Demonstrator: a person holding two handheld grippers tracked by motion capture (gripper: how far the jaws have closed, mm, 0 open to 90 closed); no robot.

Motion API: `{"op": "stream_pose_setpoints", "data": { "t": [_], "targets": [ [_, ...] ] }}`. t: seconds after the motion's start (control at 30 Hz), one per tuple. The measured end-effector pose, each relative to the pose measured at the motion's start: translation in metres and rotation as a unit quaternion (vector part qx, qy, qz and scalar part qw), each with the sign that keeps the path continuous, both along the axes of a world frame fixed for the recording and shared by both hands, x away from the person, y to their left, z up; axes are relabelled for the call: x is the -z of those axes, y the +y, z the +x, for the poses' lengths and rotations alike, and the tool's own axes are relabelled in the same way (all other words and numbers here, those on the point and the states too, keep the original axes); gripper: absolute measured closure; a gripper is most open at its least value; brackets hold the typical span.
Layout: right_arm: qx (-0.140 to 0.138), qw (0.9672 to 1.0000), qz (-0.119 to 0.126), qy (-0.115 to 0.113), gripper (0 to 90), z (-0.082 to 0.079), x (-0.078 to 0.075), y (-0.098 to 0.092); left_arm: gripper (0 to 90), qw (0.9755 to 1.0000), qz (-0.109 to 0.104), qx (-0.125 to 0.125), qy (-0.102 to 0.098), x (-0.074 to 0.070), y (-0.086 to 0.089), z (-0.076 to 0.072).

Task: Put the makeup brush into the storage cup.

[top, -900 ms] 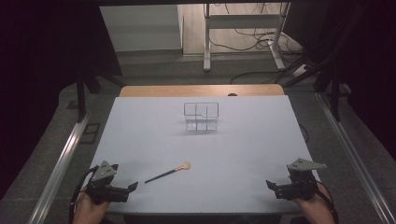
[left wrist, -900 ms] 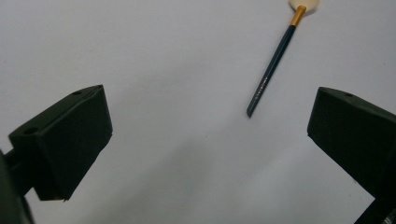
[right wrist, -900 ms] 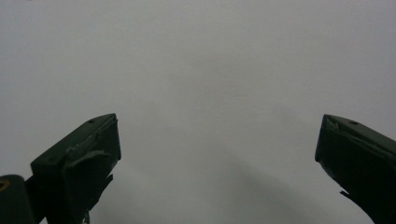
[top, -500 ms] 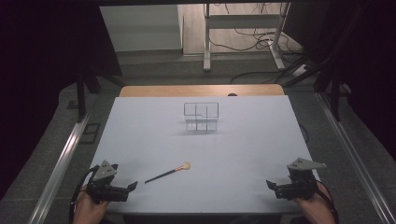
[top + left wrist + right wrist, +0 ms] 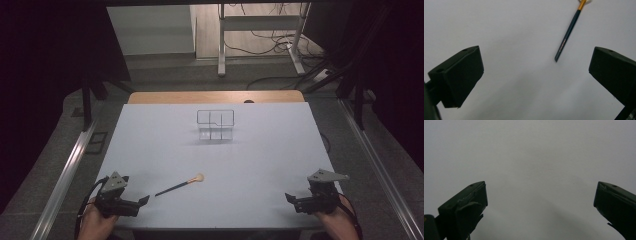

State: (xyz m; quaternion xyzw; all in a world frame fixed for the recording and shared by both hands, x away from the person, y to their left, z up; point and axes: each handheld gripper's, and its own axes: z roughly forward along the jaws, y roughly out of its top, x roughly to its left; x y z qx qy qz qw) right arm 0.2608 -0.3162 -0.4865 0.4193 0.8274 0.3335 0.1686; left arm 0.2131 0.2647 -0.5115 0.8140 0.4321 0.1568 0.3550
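Right now a small brush (image 5: 179, 186) is lying flat on the white table (image 5: 260, 150), near the front edge and left of centre, its pale bristle tip pointing toward the middle and its dark handle end pointing toward the left gripper (image 5: 142, 200). That gripper is resting just beside the handle end without touching it, and in the left gripper view its jaws are standing wide apart with nothing between them; the brush (image 5: 568, 32) is showing ahead and slightly to one side of the gap. The right gripper (image 5: 290, 198) is sitting at the front right corner, well apart from the brush, and its jaws are likewise spread and holding nothing. A clear divided rack (image 5: 215, 124) is standing farther back near the middle of the table.

Judging by its look, the brush is going to be very light, thin and stiff along the handle, with a soft tip. Lying flat, it is likely to roll or skid under a jaw, so the dark handle near its middle seems the best place to pinch, staying clear of the bristles.
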Motion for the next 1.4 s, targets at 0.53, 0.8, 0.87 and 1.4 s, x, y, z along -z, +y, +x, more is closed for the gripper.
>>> {"op": "stream_pose_setpoints", "data": {
  "t": [0.53, 0.8, 0.87, 1.4],
  "targets": [
    [-0.001, 1.0000, -0.005, 0.002, 0.0, 0.000, 0.000, 0.001, 0.9, 0.9985, 0.048, 0.012, 0.024, -0.011, -0.008, 0.015],
    [0.000, 1.0000, -0.009, 0.002, 0.0, 0.000, 0.001, 0.002, 0.1, 0.9979, 0.047, 0.017, 0.040, -0.015, -0.015, 0.024],
    [0.000, 0.9999, -0.010, 0.004, 0.0, 0.000, 0.001, 0.002, 0.1, 0.9977, 0.050, 0.021, 0.041, -0.017, -0.017, 0.025],
    [0.003, 0.9998, -0.017, 0.008, 0.0, 0.000, 0.000, 0.003, 0.0, 0.9949, 0.060, 0.056, 0.058, -0.030, -0.031, 0.041]
  ]
}}
